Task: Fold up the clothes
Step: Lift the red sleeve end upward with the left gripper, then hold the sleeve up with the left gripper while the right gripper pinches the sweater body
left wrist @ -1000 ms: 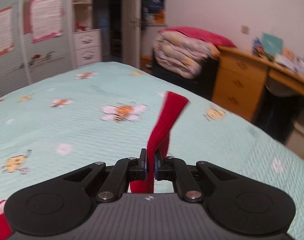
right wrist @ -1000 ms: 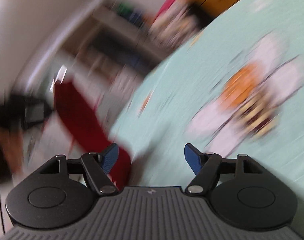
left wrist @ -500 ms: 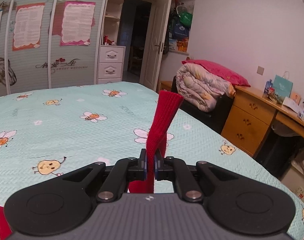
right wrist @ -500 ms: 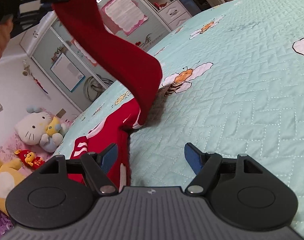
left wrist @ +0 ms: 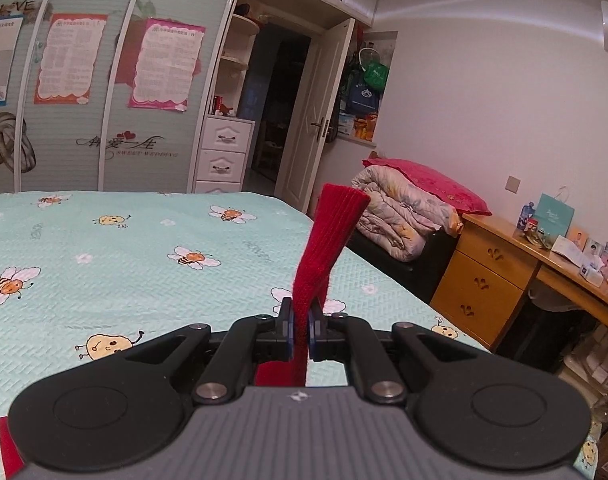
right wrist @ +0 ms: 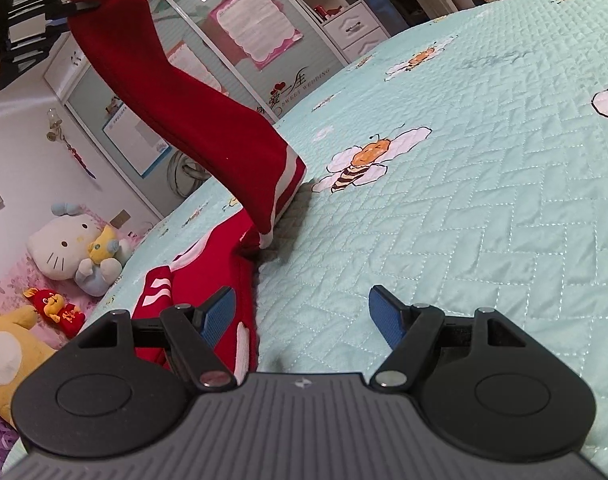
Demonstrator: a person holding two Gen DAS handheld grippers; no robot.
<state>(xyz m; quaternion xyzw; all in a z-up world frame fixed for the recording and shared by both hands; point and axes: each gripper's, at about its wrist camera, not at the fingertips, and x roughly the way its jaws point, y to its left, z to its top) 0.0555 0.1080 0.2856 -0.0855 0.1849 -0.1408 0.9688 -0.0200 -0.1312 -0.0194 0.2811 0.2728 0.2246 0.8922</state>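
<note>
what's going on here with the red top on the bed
A person is folding a red garment on a bed with a bee-print quilt. The left gripper is shut on the ribbed cuff of one sleeve and holds it lifted above the bed, while the body of the garment lies on the quilt. The right gripper hangs open beside the garment, its fingers holding nothing.

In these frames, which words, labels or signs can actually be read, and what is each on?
"LOVE": wardrobe door, top left corner.
"SWEET WEDDING": same wardrobe door, under handwritten Chinese characters I cannot make out with certainty.
"HONEY": bedspread, left edge, partly cut off.
Posters on the wardrobe: print too small to read.
Teal gift bag on the desk: lettering too small.
Red garment: white stripes, no text.
</note>
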